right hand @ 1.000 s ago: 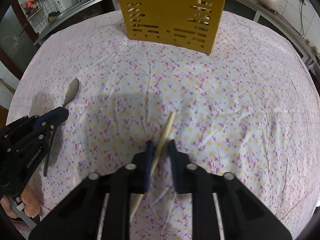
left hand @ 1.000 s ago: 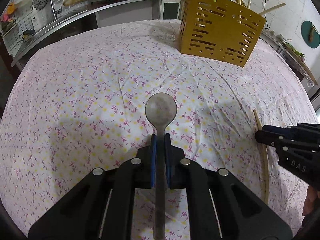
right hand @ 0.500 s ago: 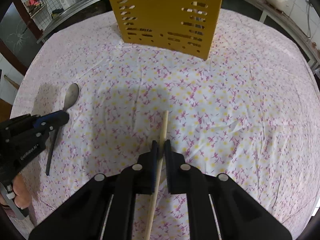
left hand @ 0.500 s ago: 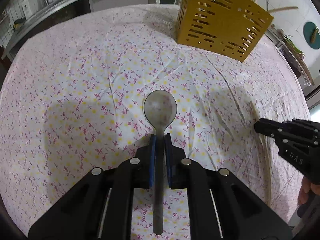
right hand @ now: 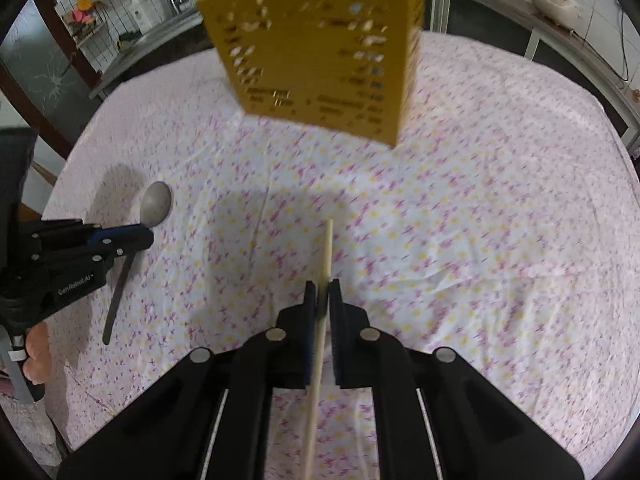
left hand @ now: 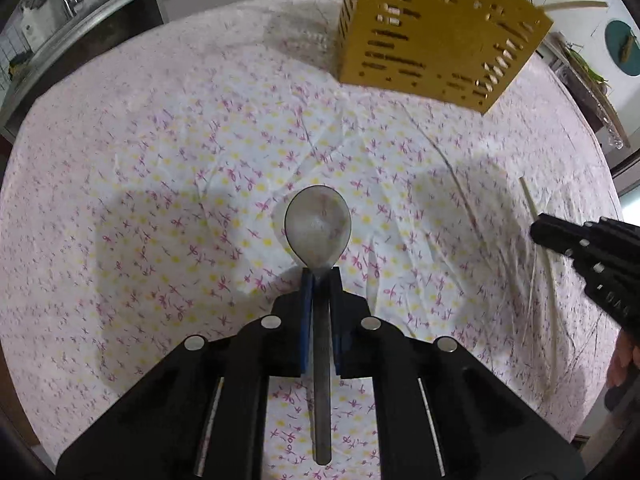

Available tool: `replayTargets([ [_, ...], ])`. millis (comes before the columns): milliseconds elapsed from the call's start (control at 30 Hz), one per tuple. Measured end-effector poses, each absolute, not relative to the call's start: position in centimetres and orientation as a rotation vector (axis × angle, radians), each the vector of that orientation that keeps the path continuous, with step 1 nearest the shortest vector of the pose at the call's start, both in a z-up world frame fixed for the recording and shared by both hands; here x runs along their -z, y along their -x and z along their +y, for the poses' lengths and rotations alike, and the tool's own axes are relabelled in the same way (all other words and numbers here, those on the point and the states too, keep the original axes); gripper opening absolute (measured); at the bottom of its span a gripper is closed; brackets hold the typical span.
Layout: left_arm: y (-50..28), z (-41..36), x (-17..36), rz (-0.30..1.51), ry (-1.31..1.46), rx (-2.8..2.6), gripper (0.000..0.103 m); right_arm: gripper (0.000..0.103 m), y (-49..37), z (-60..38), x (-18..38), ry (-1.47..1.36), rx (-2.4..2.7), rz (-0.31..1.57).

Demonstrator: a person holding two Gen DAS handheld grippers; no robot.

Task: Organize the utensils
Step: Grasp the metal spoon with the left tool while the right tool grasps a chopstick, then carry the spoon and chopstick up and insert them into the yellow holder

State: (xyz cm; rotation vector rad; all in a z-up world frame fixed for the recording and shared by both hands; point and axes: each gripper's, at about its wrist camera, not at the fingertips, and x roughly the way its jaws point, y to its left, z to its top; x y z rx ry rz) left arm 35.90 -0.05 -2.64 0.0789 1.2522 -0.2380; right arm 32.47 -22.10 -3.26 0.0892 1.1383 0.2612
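So we're holding the left gripper clamped tight on a metal spoon, pinching its handle just below the bowl, which is sticking out past the fingertips above the floral cloth covering the counter. We're also keeping the right gripper squeezed on a wooden chopstick, its tip poking forward. Both pieces are hanging off the cloth near the counter's near edge. The yellow slotted utensil holder is sitting toward the far edge with sticks already poking out the top. Nothing is lying between us and it, just wrinkled cloth.
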Motion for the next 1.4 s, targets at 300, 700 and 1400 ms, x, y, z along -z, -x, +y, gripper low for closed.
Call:
replayTargets([
  [300, -33.0, -1.6, -5.1, 0.902, -0.012, 0.277, 0.007, 0.006, -30.0, -26.8, -3.6, -0.158, -0.268, 0.801],
  [700, -33.0, -4.2, -11.5, 0.66, 0.048, 0.316, 0.007, 0.006, -27.9, -27.4, -11.7, -0.167, -0.24, 0.417],
  [1400, -43.8, -7.1, -17.4, 0.389, 0.078, 0.304, 0.007, 0.006, -35.1, -27.5, -21.7, -0.159, -0.157, 0.11],
])
